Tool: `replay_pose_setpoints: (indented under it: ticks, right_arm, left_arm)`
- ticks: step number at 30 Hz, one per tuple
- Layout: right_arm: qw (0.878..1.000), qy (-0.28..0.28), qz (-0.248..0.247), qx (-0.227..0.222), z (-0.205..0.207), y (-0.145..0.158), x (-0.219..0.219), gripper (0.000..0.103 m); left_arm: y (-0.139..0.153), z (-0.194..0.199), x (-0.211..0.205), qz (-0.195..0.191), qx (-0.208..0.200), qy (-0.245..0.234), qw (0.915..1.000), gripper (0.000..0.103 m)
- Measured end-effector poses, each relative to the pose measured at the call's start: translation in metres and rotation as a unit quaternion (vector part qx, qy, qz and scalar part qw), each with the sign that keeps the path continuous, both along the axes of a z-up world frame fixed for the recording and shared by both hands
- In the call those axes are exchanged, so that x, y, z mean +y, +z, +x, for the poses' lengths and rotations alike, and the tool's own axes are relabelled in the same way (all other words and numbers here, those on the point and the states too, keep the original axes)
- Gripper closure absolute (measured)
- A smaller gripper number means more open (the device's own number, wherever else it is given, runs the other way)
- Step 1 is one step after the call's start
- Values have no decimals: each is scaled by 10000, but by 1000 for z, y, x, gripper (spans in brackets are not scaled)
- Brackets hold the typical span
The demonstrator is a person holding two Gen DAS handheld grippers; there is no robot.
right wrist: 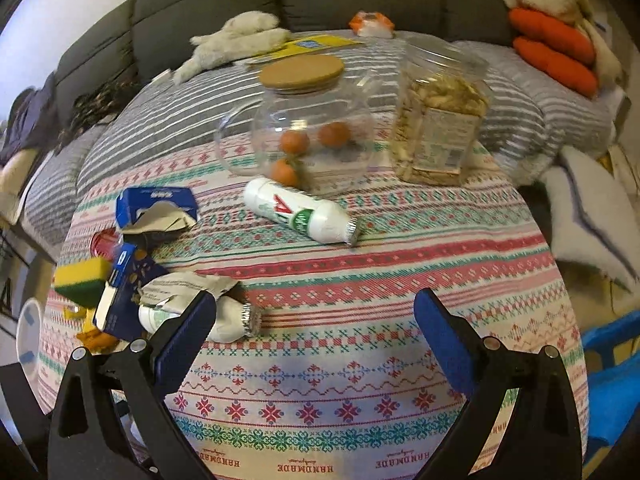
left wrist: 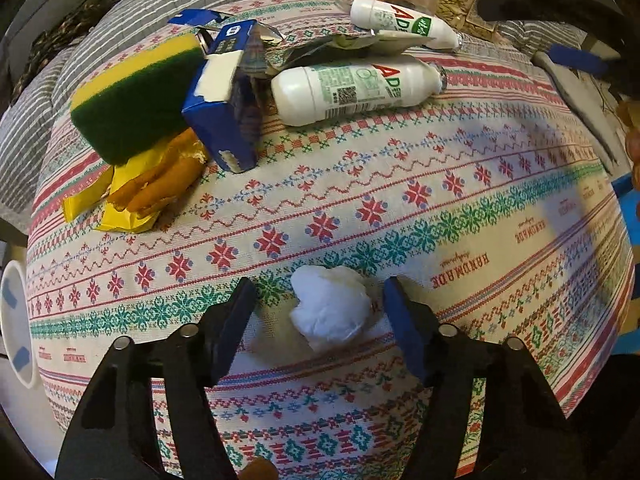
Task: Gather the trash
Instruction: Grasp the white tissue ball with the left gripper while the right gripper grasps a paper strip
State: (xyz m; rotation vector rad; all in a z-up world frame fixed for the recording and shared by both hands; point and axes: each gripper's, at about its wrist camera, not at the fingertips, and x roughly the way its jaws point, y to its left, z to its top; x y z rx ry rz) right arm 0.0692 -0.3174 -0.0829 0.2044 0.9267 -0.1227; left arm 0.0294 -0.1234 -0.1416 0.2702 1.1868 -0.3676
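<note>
I hold my left gripper (left wrist: 320, 312) spread wide around the crumpled white tissue (left wrist: 330, 308) on the patterned tablecloth (left wrist: 400, 200), pads either side and not gripping; the blue carton (left wrist: 228, 108) lies well beyond the tissue. My right gripper (right wrist: 316, 328) is wide open and empty over the cloth; a white bottle (right wrist: 300, 210) lies beyond it.

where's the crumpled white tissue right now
In the left wrist view, the crumpled white tissue lies on the patterned tablecloth between the open left tongs, well in front of the bottles and sponge.

Left gripper (left wrist: 320, 312) and right gripper (right wrist: 316, 324) hold jaws spread wide.
</note>
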Motion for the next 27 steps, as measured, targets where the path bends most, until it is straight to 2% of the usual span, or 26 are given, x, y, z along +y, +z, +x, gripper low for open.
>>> replay_pose_setpoints:
  ticks: [1,3,7,11,17,22,24,25,27]
  right_arm:
    - [9999,122,-46,1,2,-1,4,7]
    - [9992,385,-147,1,6,-3,14,7]
    - [9945,944,-441,-139,9,-5,35,7]
    - [9829,1606,-822,-356,9,-5,65,7]
    - [9777,1890,-871,-263,19,-15,90,9]
    - [9758,2009,-860,-38,32,-28,98,29]
    - [9763,2019,-784,24,37,-32,98,45]
    - [9772,2018,-658,0,39,-32,97,50]
    - [9789,1978,-519,-30,41,-30,96,71]
  left_arm:
    - [0,-2,-1,-10,-38,-2,10000,53]
    - [4,-2,1,-115,-59,-21,9999,77]
    - [15,-2,13,-217,-159,74,9996,77]
    - [32,2,31,-354,-314,178,9987,77]
    - [42,7,49,-473,-448,388,9971,77]
    - [44,2,52,-531,-475,436,9965,77]
    - [45,2,53,-541,-483,445,9964,77]
    - [45,1,54,-547,-482,456,9963,77]
    - [45,3,56,-558,-486,482,9961,77]
